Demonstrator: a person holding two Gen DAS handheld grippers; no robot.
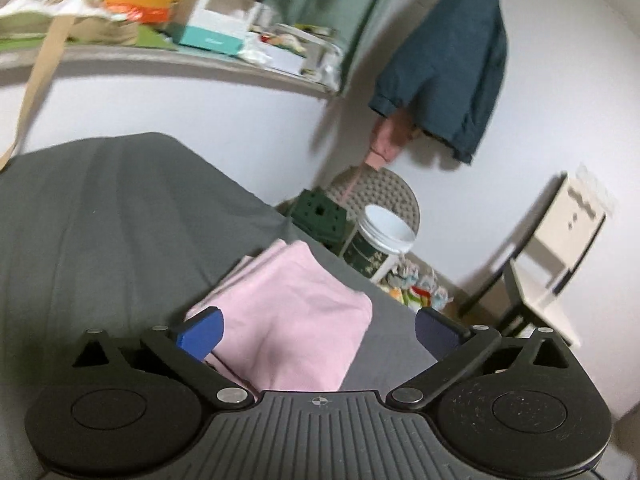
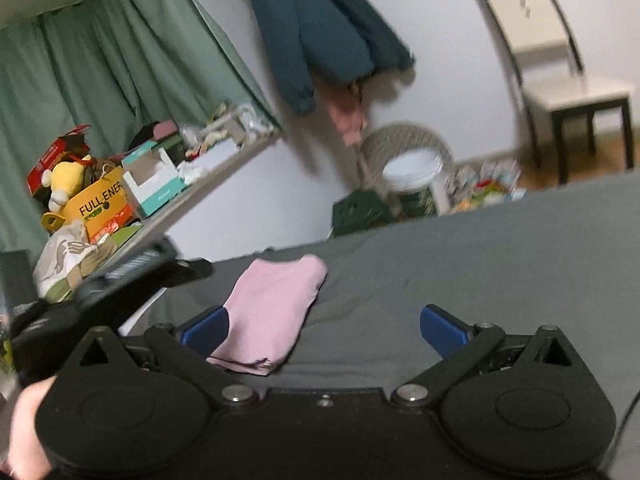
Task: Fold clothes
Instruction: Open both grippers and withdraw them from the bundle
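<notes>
A folded pink garment (image 1: 288, 316) lies on the grey bed sheet (image 1: 112, 220). My left gripper (image 1: 318, 330) is open above it, blue fingers wide apart, nothing held between them. In the right wrist view the same pink garment (image 2: 272, 312) lies flat on the sheet (image 2: 480, 272), ahead and left of centre. My right gripper (image 2: 324, 330) is open too and holds nothing; its left finger sits in front of the garment's near edge. The left gripper's black body (image 2: 120, 280) shows at the left, above the sheet, with a hand (image 2: 24, 428) at the lower left corner.
A shelf (image 1: 180, 60) along the wall carries boxes, bags and a plush toy (image 2: 68, 180). A teal jacket (image 1: 452, 60) hangs on the wall. Beyond the bed stand a basket (image 1: 384, 196), a white-lidded jar (image 1: 384, 232), a green crate (image 1: 320, 216) and a chair (image 2: 560, 80).
</notes>
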